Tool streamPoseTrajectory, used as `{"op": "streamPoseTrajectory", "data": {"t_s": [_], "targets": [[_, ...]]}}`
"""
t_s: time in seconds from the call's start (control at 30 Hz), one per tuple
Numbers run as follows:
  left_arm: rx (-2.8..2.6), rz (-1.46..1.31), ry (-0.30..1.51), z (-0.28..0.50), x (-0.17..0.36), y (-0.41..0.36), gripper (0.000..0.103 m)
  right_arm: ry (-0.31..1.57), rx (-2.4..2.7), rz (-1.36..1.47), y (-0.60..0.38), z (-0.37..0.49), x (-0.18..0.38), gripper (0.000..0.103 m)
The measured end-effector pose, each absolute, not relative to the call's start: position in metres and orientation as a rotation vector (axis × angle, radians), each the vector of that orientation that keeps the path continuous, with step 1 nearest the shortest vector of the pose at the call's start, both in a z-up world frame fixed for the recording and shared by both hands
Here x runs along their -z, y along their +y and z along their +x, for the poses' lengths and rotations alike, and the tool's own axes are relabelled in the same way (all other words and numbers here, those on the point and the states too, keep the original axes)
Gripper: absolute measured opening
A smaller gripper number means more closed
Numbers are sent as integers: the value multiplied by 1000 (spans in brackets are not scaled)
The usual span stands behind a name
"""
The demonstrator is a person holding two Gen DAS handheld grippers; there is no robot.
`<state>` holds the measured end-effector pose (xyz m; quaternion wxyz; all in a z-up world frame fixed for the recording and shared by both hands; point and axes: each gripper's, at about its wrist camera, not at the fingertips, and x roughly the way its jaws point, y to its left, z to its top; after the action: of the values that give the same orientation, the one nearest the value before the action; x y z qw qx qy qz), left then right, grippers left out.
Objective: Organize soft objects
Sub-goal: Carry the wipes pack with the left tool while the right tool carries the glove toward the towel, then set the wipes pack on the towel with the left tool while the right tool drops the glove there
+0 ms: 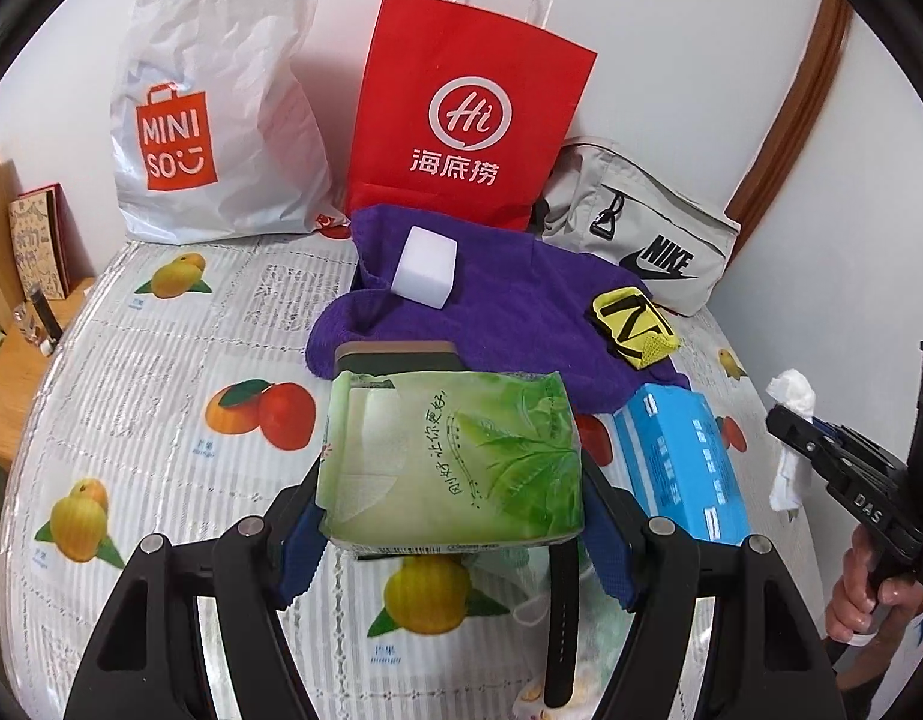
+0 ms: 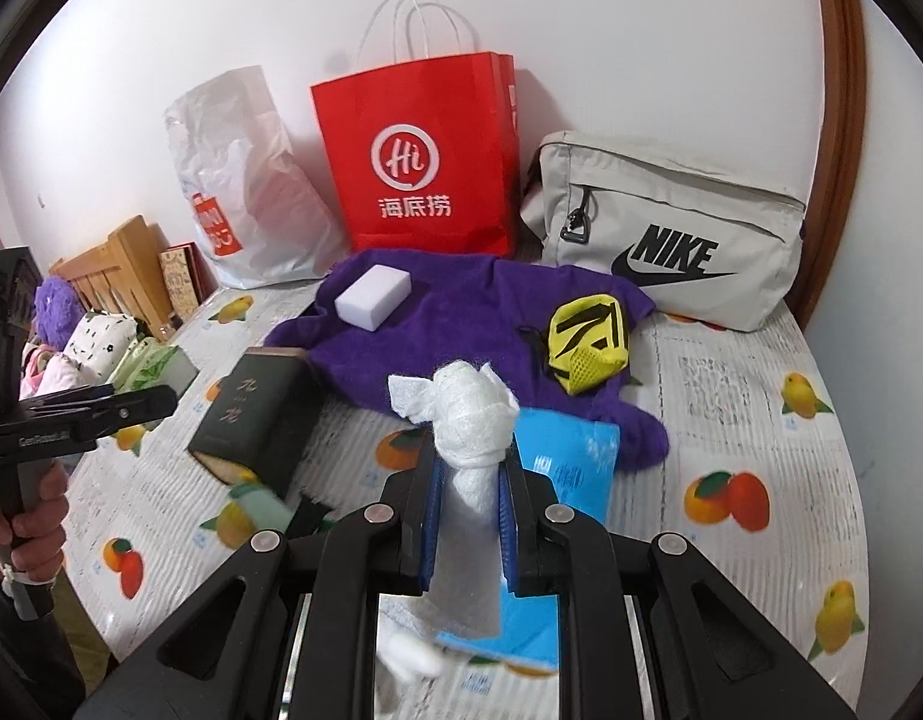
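My left gripper [image 1: 452, 510] is shut on a green tissue pack [image 1: 455, 456] and holds it above the fruit-print tablecloth [image 1: 161, 360]. My right gripper [image 2: 470, 516] is shut on a white crumpled cloth [image 2: 470, 414] and holds it over a blue box [image 2: 572, 462]. It also shows at the right of the left wrist view, with the cloth [image 1: 791, 432] in it. Behind lie a purple towel [image 1: 509, 300] with a white sponge block [image 1: 425, 267] and a yellow mesh pouch [image 1: 632, 324] on it.
A red paper bag [image 1: 461, 114], a white Miniso bag [image 1: 209, 108] and a grey Nike bag [image 1: 641, 234] stand along the back wall. A dark box [image 2: 251, 414] lies at the left of the towel. Soft toys [image 2: 71, 336] and a wooden rack [image 2: 119, 276] sit at far left.
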<state>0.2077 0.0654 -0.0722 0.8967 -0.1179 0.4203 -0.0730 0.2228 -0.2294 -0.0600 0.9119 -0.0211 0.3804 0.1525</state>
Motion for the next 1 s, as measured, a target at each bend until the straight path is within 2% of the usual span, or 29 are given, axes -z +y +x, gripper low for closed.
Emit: {"op": "streamPoseTrajectory", "data": {"t_s": [1.0], "targets": [[159,-235,927,287,79,68,71,892,-300,-59,-227,380,100,17]]}}
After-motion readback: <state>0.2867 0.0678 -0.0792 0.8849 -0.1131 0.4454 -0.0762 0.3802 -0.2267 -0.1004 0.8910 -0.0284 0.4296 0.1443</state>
